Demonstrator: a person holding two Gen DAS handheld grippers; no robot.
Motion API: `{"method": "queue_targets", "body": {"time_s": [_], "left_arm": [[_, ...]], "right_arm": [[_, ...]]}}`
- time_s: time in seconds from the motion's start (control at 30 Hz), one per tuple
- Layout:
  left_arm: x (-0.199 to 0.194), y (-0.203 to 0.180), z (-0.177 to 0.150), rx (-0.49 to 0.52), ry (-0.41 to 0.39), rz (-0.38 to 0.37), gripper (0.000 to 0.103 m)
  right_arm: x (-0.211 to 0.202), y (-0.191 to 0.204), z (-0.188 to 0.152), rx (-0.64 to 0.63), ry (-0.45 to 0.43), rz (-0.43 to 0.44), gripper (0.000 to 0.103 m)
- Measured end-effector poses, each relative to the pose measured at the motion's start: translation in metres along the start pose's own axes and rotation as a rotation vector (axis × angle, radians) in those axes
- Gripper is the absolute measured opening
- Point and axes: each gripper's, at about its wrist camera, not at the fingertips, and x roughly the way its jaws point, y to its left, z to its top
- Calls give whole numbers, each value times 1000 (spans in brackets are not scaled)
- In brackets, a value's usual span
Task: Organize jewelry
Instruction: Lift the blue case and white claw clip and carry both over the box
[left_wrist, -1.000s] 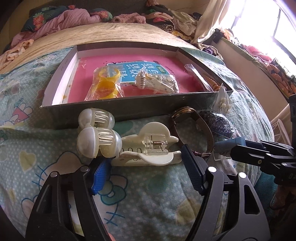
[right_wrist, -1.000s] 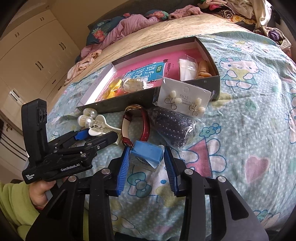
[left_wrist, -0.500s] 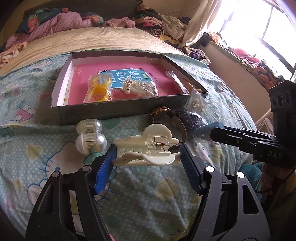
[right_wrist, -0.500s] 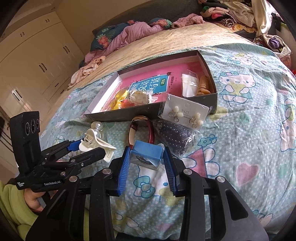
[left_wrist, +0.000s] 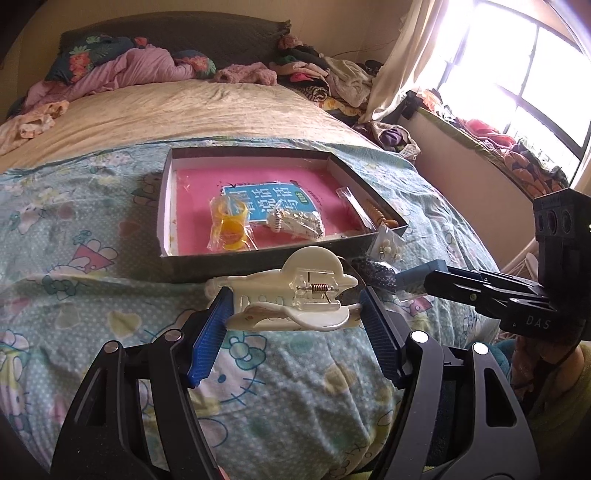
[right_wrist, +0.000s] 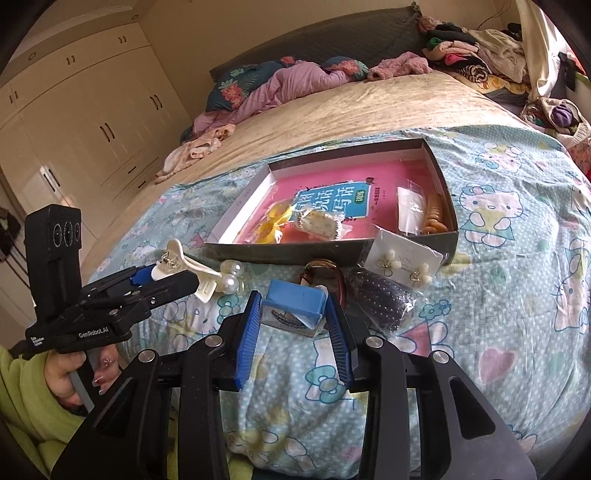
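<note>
Gripping a cream hair clip (left_wrist: 291, 295) by its two ends, the left claw (left_wrist: 293, 325) held it lifted clear of the bed (left_wrist: 110, 295), in front of the shallow box (left_wrist: 266, 254). The clip hid the watch and most of the dark dotted pouch (left_wrist: 376, 271) from the left wrist view. The right claw (right_wrist: 293, 321) was clamped on a small blue box (right_wrist: 295, 299) with a clear lower half; something dark lay inside, too small to make out. Behind the blue box, only part of the red watch strap (right_wrist: 341, 286) showed. The earring card (right_wrist: 404, 264) leaned against the box's near wall, overlapping the pouch. Two pearl clips (right_wrist: 231, 280) sat on the bedspread just beside the left claw's fingers. Inside the box lay a yellow bagged item (left_wrist: 229, 225), a silvery bagged piece (left_wrist: 295, 221) and orange beads (right_wrist: 434, 216) along the right wall, all blurred by their wrapping. A green sleeve (right_wrist: 22, 384) was cut off at the frame edge.
</note>
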Motion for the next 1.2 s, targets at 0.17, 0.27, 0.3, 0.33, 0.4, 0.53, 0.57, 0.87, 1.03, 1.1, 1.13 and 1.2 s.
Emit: {"method": "queue_targets", "body": {"time_s": [0.17,0.27,0.3,0.33,0.4,0.53,0.57,0.87,1.03,1.1,1.13,1.2], "left_arm": [[-8,10,7,-14,-27,28,61],[-10,13,11,-19,-39,39,61],[-11,14,11,-20,-42,43,61],[-11,15,12,-21,-44,46,61],[-10,16,15,-23,-46,51,61],[-7,20,20,-28,-48,55,61],[-6,22,21,-28,-48,56,61],[9,25,41,-39,-64,46,61],[22,25,53,-39,-68,45,61],[26,26,57,-41,-69,49,61],[29,26,58,-40,-69,51,61],[33,28,63,-44,-68,54,61]], "right_arm": [[-2,11,6,-26,-14,11,34],[-3,18,11,-41,-27,15,34],[-4,20,12,-44,-32,17,34],[-4,21,14,-48,-36,19,34],[-5,24,19,-56,-46,22,34],[-7,27,26,-64,-67,27,34],[-7,28,29,-65,-72,28,34],[-10,27,51,-71,-120,25,34],[-10,20,66,-57,-146,15,34],[-8,16,72,-45,-155,11,34],[-8,14,75,-38,-161,12,34],[-6,10,81,-28,-170,9,34]]}}
